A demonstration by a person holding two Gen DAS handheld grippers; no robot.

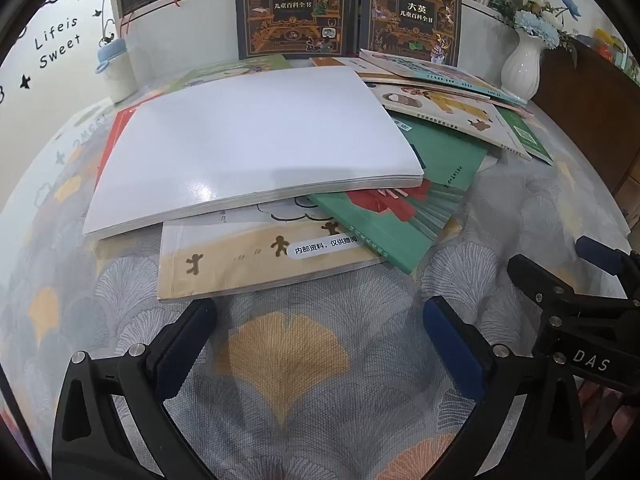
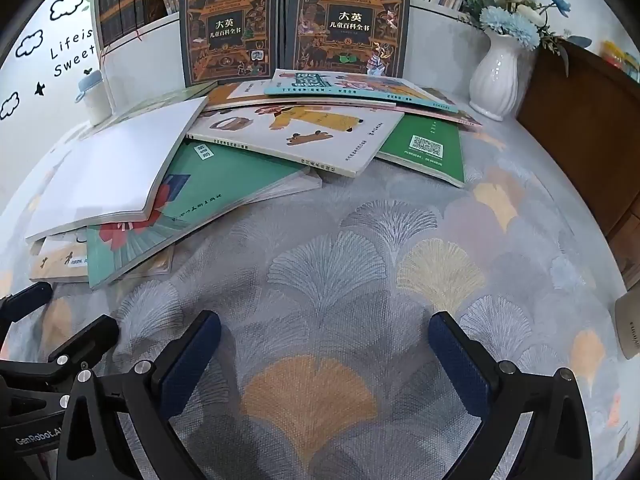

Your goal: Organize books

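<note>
both grippers hovered over the near part of the counter (image 2: 360,240), which was covered in a ginkgo-leaf cloth. left gripper (image 1: 320,320) had its fingers (image 1: 188,336) spread wide, nothing between them, just near of the book pile. right gripper (image 2: 324,344) also had its fingers (image 2: 456,352) wide apart and empty, over bare cloth, well apart from the books. books lay in a loose overlapping pile across the far half of the counter: white book (image 1: 256,140) on top at left, resting on a beige gingerbread-figure book (image 1: 248,264) and a green book (image 1: 400,220). further right a cream book with a yellow figure (image 2: 296,132), a dark green book with a qr code (image 2: 428,148), and a teal-edged book (image 2: 360,88) at the far side. two dark encyclopedia volumes (image 2: 228,28) (image 2: 348,20) stood upright at the far edge. white vase (image 2: 496,80) with blue flowers at far right.
</note>
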